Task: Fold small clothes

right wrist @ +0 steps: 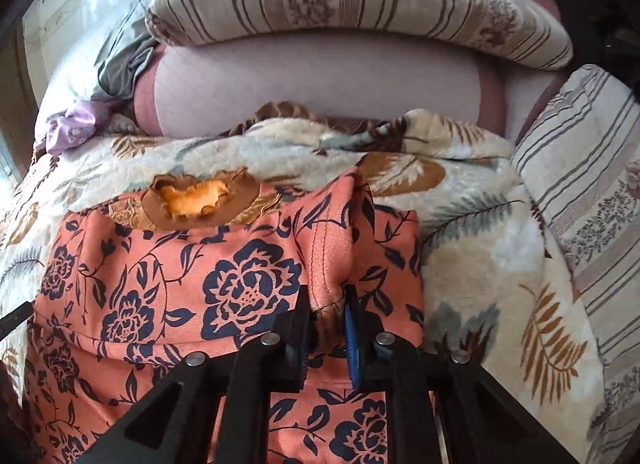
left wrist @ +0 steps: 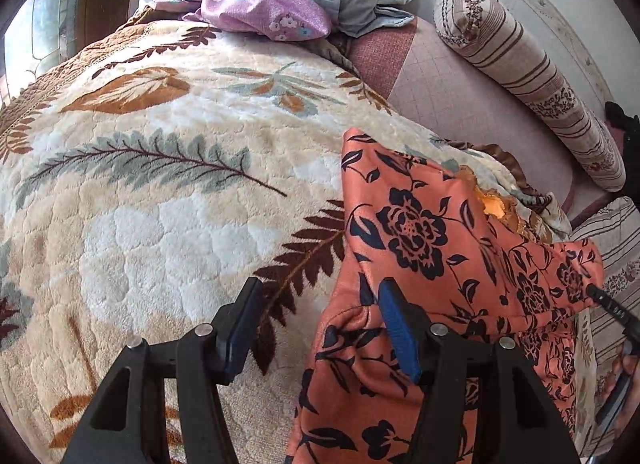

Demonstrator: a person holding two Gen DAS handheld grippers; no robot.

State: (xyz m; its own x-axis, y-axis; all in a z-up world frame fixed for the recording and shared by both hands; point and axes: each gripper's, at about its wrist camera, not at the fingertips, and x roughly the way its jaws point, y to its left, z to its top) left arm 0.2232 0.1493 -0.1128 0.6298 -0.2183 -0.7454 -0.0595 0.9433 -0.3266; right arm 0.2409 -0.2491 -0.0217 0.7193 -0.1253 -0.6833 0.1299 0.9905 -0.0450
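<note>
Garment (right wrist: 168,296), orange with dark flowers, lies on the blanket (left wrist: 160,192), near its pillow-side edge. Right gripper (right wrist: 328,324) is clenched on a raised fold of it, while left gripper (left wrist: 320,328) gapes wide, one finger resting on the cloth. A fold seems under way; next, the left likely needs to pinch the near edge.

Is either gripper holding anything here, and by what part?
The right gripper is shut on a bunched fold near the edge of the orange flowered garment. The left gripper is open and holds nothing.

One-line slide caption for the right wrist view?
Right claw pinches a fold of the orange flowered garment on a leaf-patterned blanket.
</note>
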